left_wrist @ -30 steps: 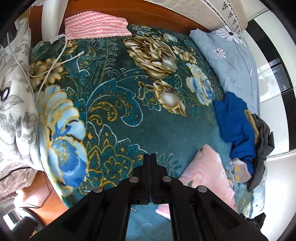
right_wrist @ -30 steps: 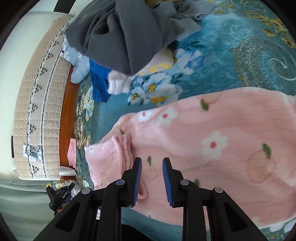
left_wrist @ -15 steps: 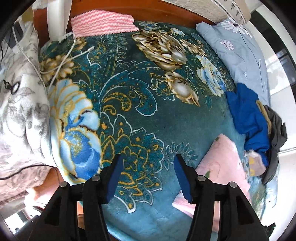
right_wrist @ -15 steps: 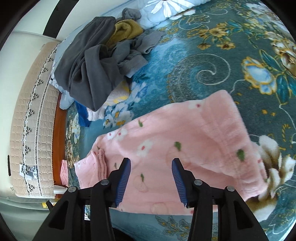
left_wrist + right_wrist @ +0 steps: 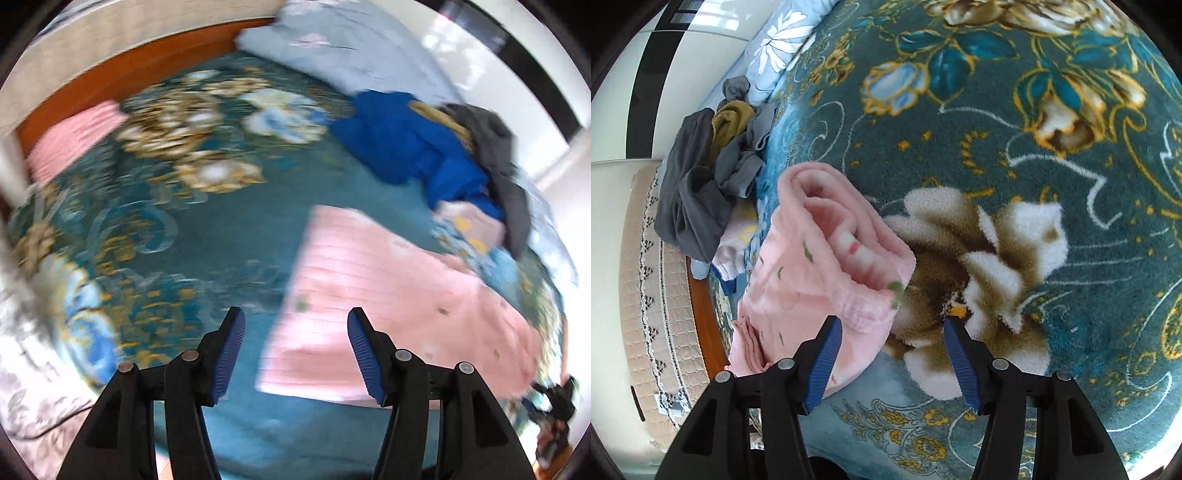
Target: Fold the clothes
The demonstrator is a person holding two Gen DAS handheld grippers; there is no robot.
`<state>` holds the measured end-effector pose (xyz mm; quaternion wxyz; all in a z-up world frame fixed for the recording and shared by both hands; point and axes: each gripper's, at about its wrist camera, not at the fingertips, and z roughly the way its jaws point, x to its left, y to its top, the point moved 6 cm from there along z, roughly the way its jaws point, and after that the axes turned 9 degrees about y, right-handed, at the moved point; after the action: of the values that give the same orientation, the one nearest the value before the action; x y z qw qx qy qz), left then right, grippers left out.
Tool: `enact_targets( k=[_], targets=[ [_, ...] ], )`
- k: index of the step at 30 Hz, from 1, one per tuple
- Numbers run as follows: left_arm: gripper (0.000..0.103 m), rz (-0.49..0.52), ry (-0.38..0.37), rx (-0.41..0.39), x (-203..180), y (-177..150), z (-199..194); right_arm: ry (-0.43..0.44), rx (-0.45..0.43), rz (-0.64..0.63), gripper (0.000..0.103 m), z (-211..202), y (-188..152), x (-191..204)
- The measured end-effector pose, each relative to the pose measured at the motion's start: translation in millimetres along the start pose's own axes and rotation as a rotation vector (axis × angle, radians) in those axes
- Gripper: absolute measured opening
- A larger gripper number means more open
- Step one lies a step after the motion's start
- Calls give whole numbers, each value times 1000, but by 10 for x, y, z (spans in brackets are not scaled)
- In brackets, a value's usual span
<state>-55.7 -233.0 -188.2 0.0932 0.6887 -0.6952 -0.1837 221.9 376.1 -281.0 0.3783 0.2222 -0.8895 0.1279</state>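
- A bed covered by a teal plush blanket with gold and white flowers (image 5: 1015, 155) is seen through two wrist cameras; the left view is blurred.
- A pink fleece garment with small flower prints (image 5: 812, 266) lies on the blanket in several layers, its rounded fold edges facing the right camera. It looks folded, though how neatly cannot be judged.
- The right gripper (image 5: 890, 362) is held just above the bed with its jaws spread and nothing between them; the garment's near corner lies just ahead of the left-hand jaw.
- The left gripper (image 5: 295, 354) also has its jaws spread and empty; the pink garment (image 5: 388, 295) lies ahead and toward the right-hand jaw.
- Beyond the garment, farther from both pairs of jaws, a heap of crumpled clothes is seen: a dark grey piece (image 5: 690, 192), an olive piece (image 5: 731, 122) and a bright blue piece (image 5: 406, 144).
- If the pink garment is to be folded further, all layers at the edge would best be pinched together, so none slips out.
- If another piece is wanted, a single garment would best be drawn from the heap.
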Motion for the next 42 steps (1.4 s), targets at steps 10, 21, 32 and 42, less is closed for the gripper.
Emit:
enact_targets(
  k=[10,21,32,42],
  targets=[
    [59,71,-180,137,-545,-175,442,147,-196,147,59,292,40,-28],
    [59,151,-155,214,-839,-319,767,202,-229,36,27,124,68,722],
    [59,77,-168,101,-694,-8,344,388,-160,-327,27,97,-611,2482],
    [59,-95,-191,23,-159,134,-46,365,64,-659,27,1069,-1759,3738]
  ],
)
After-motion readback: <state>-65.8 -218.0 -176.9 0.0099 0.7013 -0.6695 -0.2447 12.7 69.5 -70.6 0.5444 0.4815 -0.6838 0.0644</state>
